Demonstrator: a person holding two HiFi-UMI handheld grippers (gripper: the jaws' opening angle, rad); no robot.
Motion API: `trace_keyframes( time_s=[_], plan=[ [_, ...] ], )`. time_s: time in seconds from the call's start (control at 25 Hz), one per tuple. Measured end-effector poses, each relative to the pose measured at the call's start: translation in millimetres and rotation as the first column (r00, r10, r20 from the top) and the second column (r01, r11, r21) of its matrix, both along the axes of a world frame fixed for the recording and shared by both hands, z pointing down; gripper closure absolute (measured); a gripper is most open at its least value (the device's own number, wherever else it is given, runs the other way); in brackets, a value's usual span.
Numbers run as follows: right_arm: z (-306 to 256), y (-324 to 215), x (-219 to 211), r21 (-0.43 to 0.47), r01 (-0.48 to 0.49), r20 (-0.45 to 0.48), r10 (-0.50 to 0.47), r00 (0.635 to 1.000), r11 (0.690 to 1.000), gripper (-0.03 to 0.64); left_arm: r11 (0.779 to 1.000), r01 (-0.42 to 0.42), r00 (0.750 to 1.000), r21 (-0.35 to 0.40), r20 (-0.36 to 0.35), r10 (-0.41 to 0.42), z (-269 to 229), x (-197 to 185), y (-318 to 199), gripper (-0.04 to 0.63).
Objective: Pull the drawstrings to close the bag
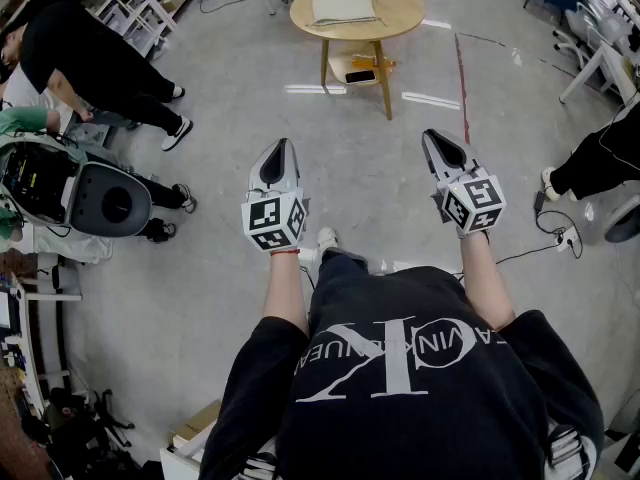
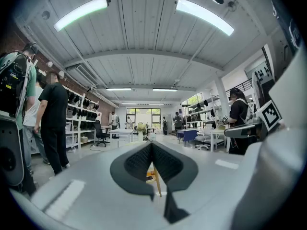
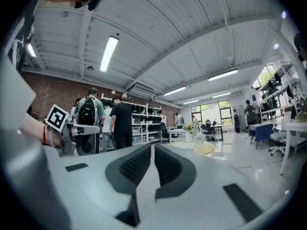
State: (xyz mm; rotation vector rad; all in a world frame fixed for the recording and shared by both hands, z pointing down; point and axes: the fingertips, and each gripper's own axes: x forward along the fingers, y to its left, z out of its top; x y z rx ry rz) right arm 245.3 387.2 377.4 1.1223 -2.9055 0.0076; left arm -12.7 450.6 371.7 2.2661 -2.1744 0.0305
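A flat beige bag (image 1: 343, 6) lies on a round wooden table (image 1: 400, 18) a few steps ahead of me on the grey floor. Both grippers are held level at waist height, well short of the table. The jaws of my left gripper (image 1: 284, 148) are pressed together with nothing between them, and its view (image 2: 151, 144) shows a table leg just beyond the tips. My right gripper (image 1: 432, 136) is shut too, with only a thin slit between the pads and nothing in it; the table (image 3: 204, 149) shows past its tips (image 3: 153, 146). No drawstrings can be made out from here.
A phone (image 1: 360, 76) lies on the table's lower shelf. At the left, a person in black (image 1: 90, 63) bends near a grey machine (image 1: 105, 200). Another person's leg (image 1: 600, 163) and floor cables (image 1: 560, 233) are at the right. White tape strips (image 1: 430, 99) mark the floor.
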Motion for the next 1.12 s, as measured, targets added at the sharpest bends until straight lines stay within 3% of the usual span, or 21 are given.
trace_keyframes(
  time_s=[0.68, 1.12],
  plan=[
    [14, -21, -12, -0.039, 0.019, 0.010, -0.019, 1.000, 0.999, 0.583, 0.999, 0.023, 1.000, -0.049, 0.014, -0.023, 12, -10, -16, 0.583],
    [12, -88, -26, -0.064, -0.019, 0.000, 0.019, 1.000, 0.998, 0.581, 0.998, 0.027, 1.000, -0.048, -0.007, -0.028, 13, -38, -89, 0.583]
  ],
)
